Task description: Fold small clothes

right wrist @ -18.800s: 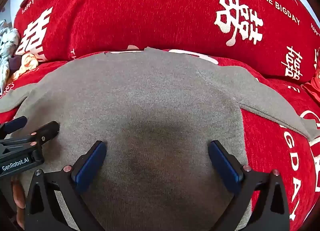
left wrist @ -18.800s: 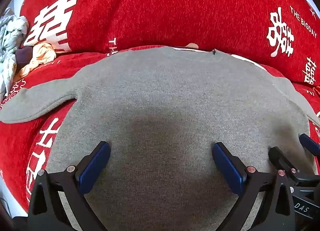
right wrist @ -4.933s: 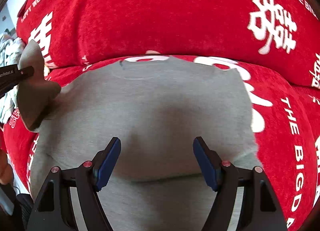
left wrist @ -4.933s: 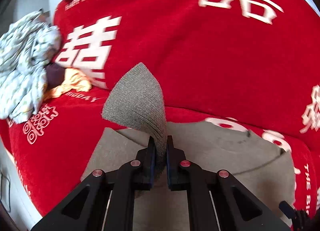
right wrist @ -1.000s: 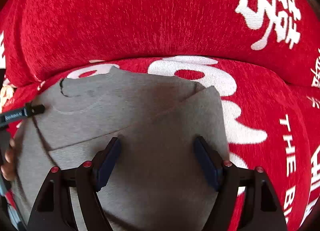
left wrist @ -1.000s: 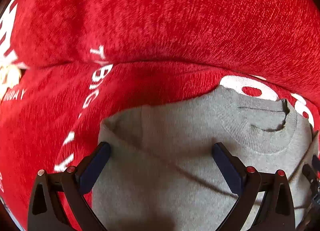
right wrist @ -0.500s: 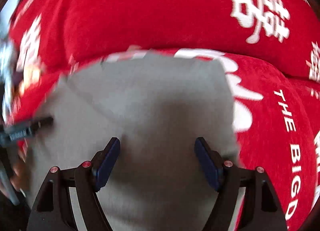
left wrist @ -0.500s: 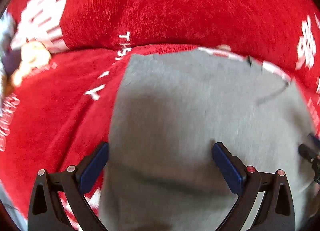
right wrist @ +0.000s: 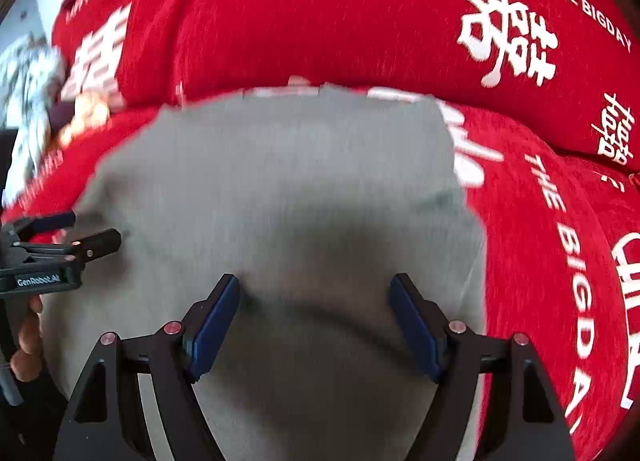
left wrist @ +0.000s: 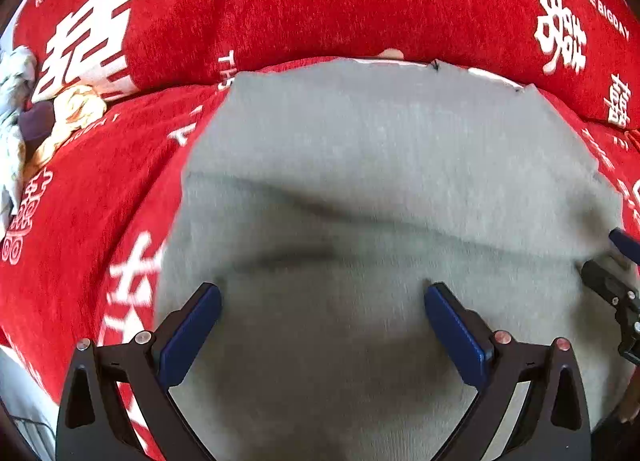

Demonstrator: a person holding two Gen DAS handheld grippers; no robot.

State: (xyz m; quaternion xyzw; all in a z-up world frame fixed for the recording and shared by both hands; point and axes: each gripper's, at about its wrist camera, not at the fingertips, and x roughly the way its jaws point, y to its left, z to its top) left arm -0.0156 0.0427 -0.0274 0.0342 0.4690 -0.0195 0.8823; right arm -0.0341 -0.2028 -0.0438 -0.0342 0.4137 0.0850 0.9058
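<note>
The sweater (left wrist: 380,165) is grey and lies flat on a red cover (left wrist: 100,189), filling the middle of both views. Its long side runs from the bottom of the frame up to the top, and its neck end points away, at the fold where the cover rises.

At the bottom of the left view, the left gripper (left wrist: 322,297) stands wide open over the grey cloth and holds nothing. At the bottom of the right view, the right gripper (right wrist: 314,289) is wide open too, with nothing in it.

Only the left view shows the sweater's left edge well, and a crease across its middle. Only the right view shows its right edge, plus fingers (right wrist: 24,341) at the lower left.

Far off, upper left, both views show a pile of clothes (left wrist: 24,101).
</note>
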